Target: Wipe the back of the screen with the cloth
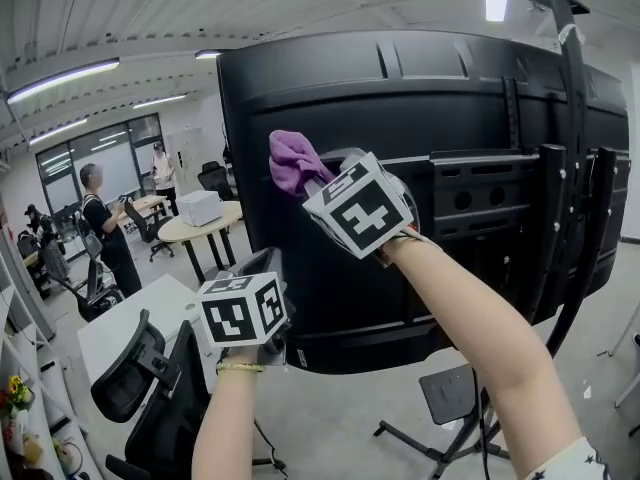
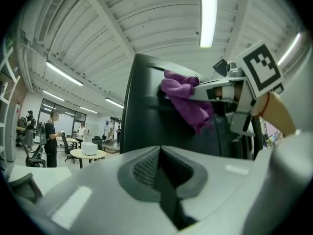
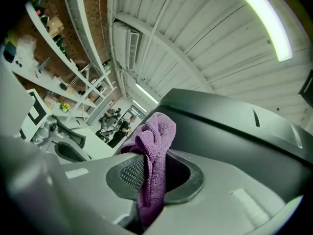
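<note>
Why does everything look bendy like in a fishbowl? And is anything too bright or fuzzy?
Head view: the wide lens bows the ceiling and the top edge of the screen. Left gripper view: black round corners, a lamp glaring white, the near jaws soft. Right gripper view: same round frame, the cloth sharp.

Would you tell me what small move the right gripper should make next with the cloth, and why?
Probably sweep the right gripper rightward across the screen's back, pressing lightly: its jaws grip the purple cloth, which sits near the panel's upper-left corner in the head view.
</note>
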A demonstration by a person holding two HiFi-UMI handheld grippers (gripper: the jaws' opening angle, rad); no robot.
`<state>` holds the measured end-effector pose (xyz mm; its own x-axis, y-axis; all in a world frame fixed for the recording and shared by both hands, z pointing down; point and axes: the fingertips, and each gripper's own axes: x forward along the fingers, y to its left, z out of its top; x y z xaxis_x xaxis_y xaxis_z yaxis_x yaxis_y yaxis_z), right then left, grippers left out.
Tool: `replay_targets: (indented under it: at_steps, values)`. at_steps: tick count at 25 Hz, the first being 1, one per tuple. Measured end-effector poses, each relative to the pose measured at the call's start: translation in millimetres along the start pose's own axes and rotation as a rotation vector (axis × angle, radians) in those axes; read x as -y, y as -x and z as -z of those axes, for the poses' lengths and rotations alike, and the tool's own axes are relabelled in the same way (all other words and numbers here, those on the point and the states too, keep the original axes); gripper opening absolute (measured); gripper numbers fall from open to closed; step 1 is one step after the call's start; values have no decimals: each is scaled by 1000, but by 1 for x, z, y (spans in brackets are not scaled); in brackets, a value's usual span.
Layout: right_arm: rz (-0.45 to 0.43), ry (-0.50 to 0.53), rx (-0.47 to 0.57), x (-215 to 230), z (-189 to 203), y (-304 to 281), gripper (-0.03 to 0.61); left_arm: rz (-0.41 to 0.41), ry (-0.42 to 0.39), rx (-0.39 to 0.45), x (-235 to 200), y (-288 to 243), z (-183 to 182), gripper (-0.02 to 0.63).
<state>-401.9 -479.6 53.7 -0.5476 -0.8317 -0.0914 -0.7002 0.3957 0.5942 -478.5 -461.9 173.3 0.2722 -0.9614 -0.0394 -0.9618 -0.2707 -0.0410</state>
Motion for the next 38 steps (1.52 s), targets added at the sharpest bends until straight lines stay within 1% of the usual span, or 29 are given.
replay_targets:
  at_steps: [3, 5, 8, 10, 13, 15, 17, 19, 21, 23, 25, 27, 30, 31, 32, 35, 38]
  values:
    - [80, -70, 48, 31, -25, -5, 64, -6, -18, 34, -4, -7, -38, 8]
    - [131, -96, 68, 51, -39, -8, 66, -6, -23, 54, -6, -11, -59, 8]
    - [196, -86, 94, 74, -62, -8, 66, 8, -15, 78, -8, -13, -83, 8]
    - [222, -72, 104, 83, -75, -7, 66, 16, -13, 92, -8, -12, -91, 8]
    - [258, -82, 109, 97, -84, 0, 66, 32, -30, 102, -2, -9, -94, 8]
    - [271, -105, 138, 100, -86, 12, 66, 49, -33, 105, 5, -6, -89, 8]
    - [246, -134, 182, 90, -84, 29, 66, 73, -20, 109, 14, 1, -80, 8]
    - [184, -154, 214, 66, -73, 50, 66, 88, -6, 118, 24, 13, -67, 8]
    - [116, -159, 231, 36, -53, 77, 66, 86, -8, 124, 35, 29, -49, 8]
    - [58, -180, 246, 7, -25, 109, 66, 77, -36, 122, 52, 47, -25, 8]
    - [16, -232, 248, -19, 14, 144, 66, 72, -74, 108, 77, 64, 6, 8]
    - [0, -279, 228, -38, 60, 181, 66, 81, -89, 87, 109, 78, 40, 8]
    - [31, -249, 176, -55, 130, 242, 66, 114, -86, 43, 169, 91, 96, 8]
    - [48, -253, 152, -57, 152, 263, 66, 129, -75, 23, 192, 94, 114, 8]
    - [64, -281, 128, -59, 173, 285, 66, 145, -57, 4, 216, 96, 130, 8]
    - [111, -441, 51, -53, 231, 352, 66, 187, 10, -44, 292, 99, 171, 8]
    - [168, -518, -28, -35, 291, 423, 66, 220, 40, -80, 375, 103, 198, 8]
